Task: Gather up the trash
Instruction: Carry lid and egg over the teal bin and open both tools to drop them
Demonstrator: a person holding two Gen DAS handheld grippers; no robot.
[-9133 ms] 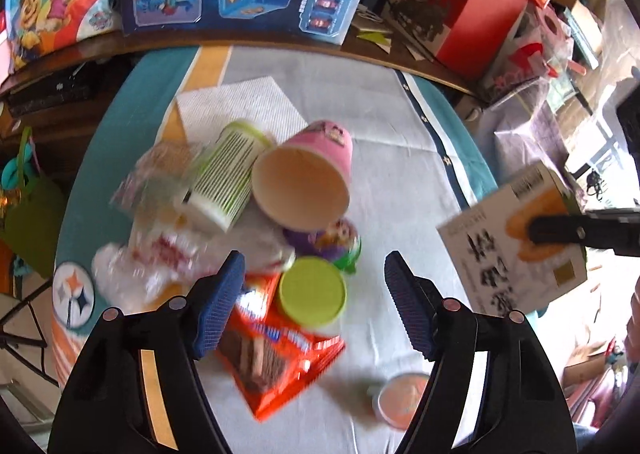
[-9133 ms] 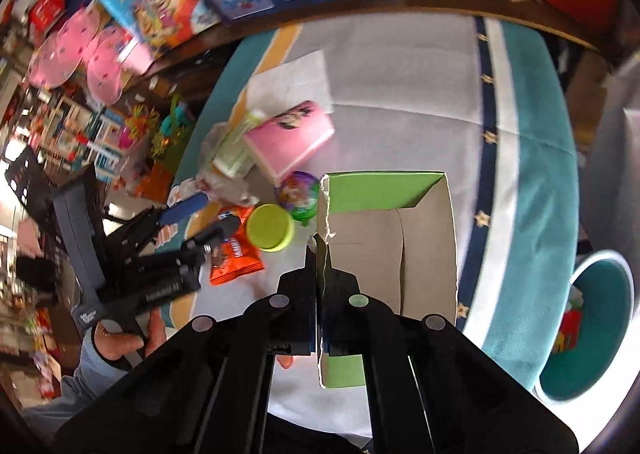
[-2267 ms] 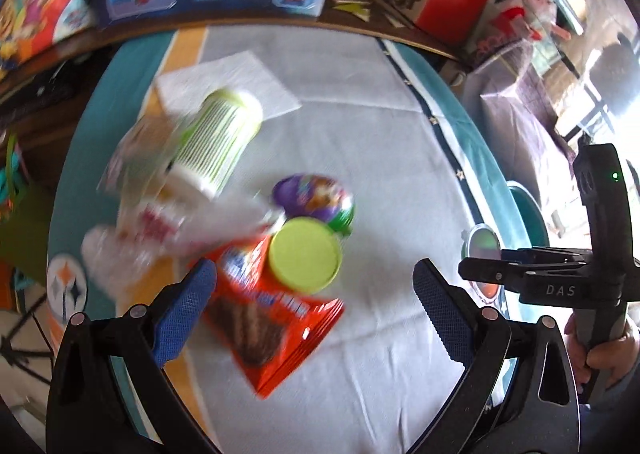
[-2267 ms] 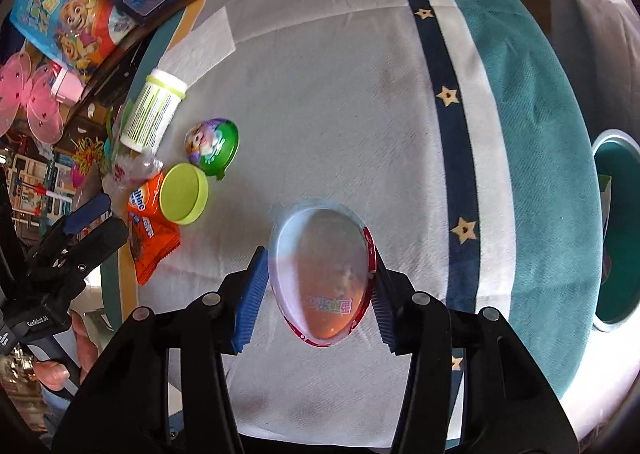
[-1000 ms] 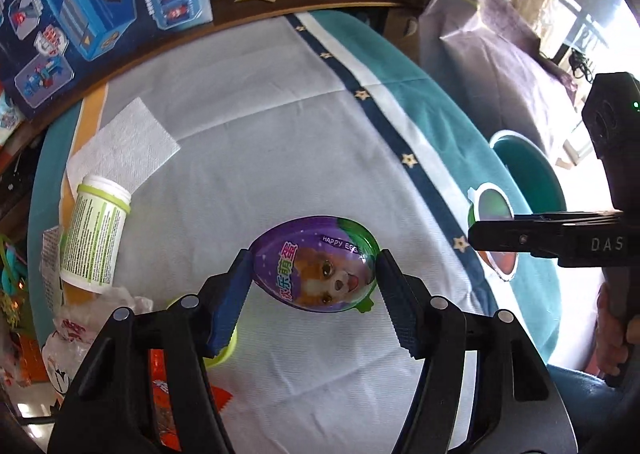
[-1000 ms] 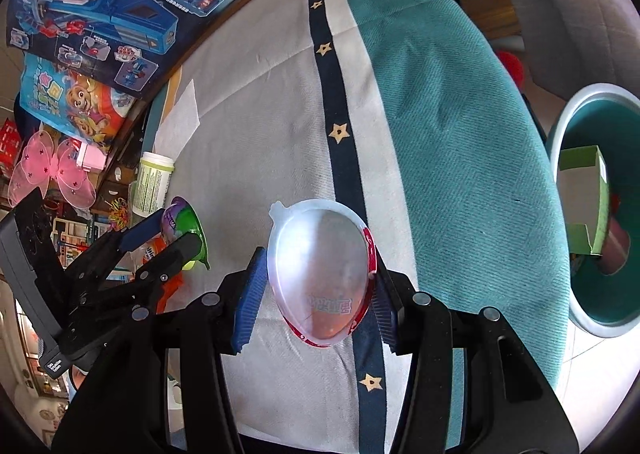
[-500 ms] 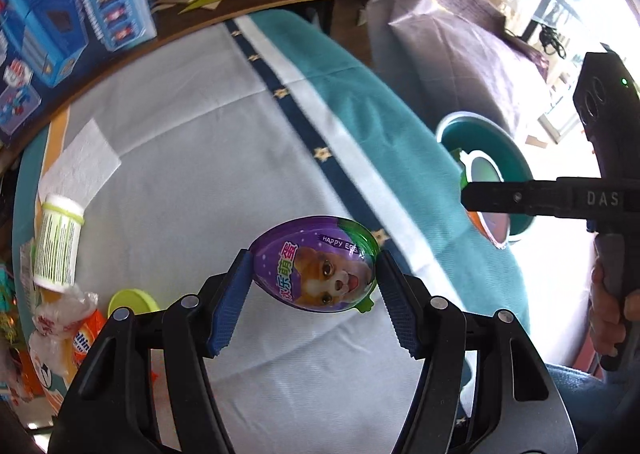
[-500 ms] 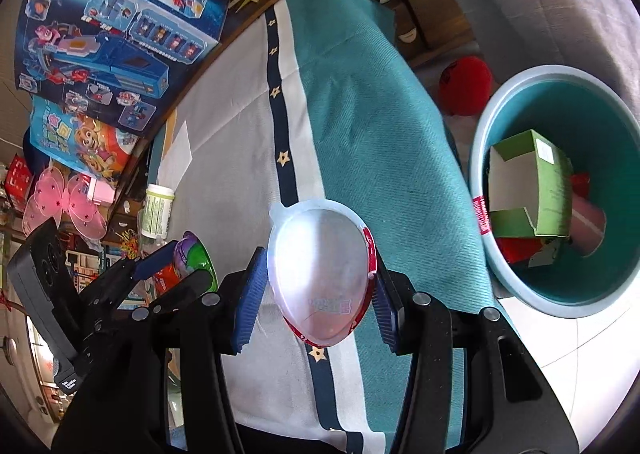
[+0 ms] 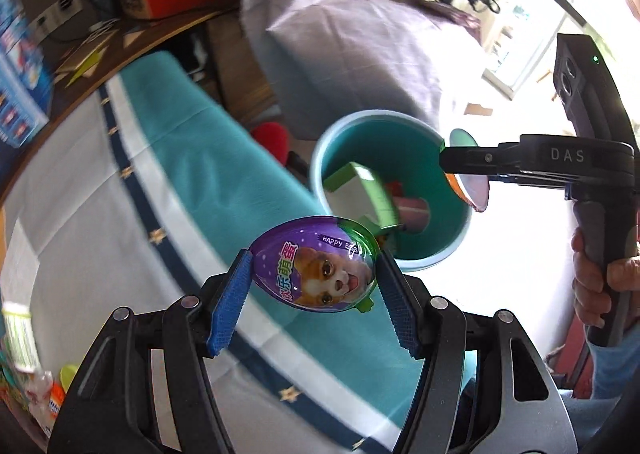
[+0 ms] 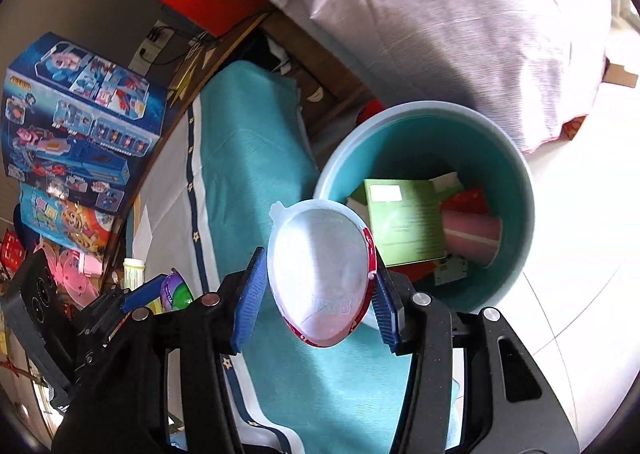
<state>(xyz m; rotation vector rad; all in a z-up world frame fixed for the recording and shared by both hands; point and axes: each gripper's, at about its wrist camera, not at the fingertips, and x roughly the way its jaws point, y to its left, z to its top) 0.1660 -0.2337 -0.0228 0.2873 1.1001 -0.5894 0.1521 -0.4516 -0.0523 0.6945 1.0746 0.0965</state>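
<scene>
Left gripper being kept clamped on purple egg capsule, right gripper being kept clamped on clear egg half, both being held near teal bin, green carton and pink cup lying inside, teal tablecloth alongside.

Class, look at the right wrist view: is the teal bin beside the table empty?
No. The teal bin already holds a green box and a pink cup.
</scene>
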